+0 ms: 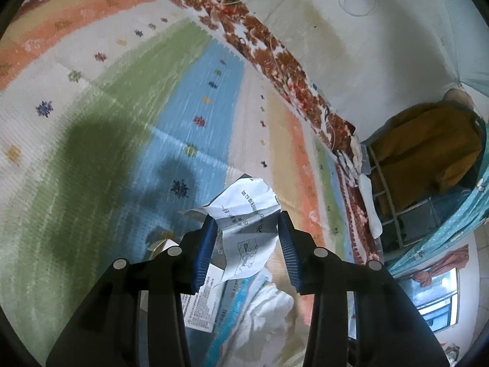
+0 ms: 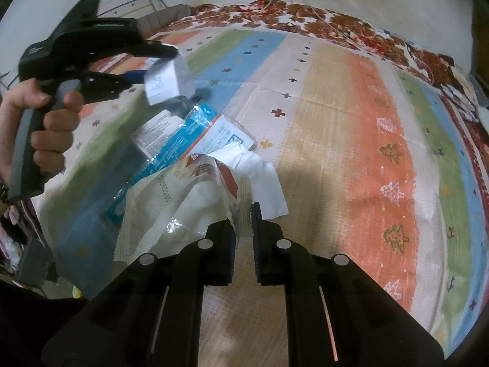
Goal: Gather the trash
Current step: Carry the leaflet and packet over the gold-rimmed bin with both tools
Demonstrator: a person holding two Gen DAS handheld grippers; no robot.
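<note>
Mid-collection: left gripper (image 1: 247, 229) jaws clamped on crumpled paper (image 1: 244, 211), right gripper (image 2: 243, 220) jaws pinching white bag (image 2: 183, 202); next, paper into bag.

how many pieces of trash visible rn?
4, maybe more hidden underneath. Printed paper held in the left hand-held gripper; white snack bag pinched in the right hand-held gripper; blue wrapper and white tissue on the striped blanket.
</note>
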